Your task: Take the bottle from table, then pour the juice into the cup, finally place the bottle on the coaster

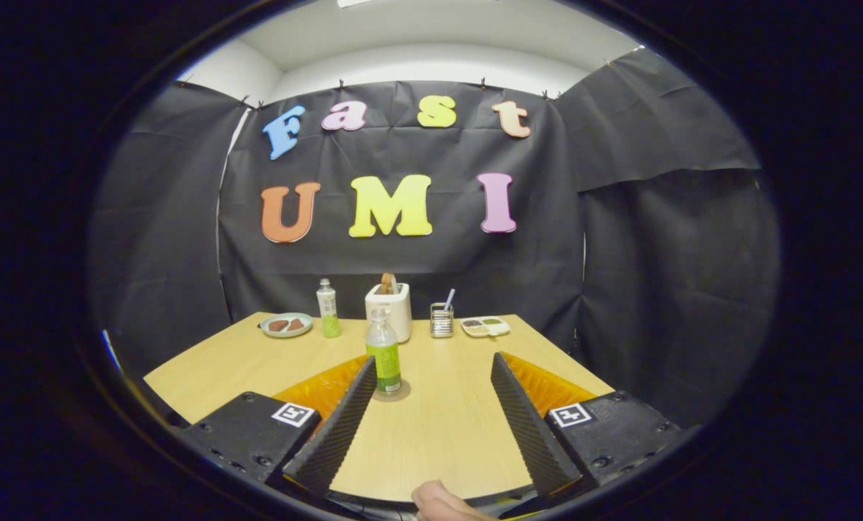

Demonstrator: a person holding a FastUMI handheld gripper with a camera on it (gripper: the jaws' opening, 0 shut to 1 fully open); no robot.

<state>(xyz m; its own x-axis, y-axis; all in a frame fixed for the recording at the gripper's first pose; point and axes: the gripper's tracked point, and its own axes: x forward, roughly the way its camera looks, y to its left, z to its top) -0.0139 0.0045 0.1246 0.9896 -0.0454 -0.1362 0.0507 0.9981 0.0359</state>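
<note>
A clear bottle [384, 353] with a green label and a little green juice stands upright on a round coaster [392, 394] on the wooden table [439, 427]. It is just ahead of my left fingertip and slightly inside it. My gripper [433, 360] is open wide, with nothing between the fingers. A small metal mesh cup [441, 320] with a stick in it stands far beyond the fingers, near the back of the table.
Along the back edge stand a plate [287, 325] with food, a second green-labelled bottle [328, 309], a white toaster [389, 310] and a small divided tray [486, 326]. A person's fingertip [446, 503] shows behind the gripper. Black cloth walls close in the table.
</note>
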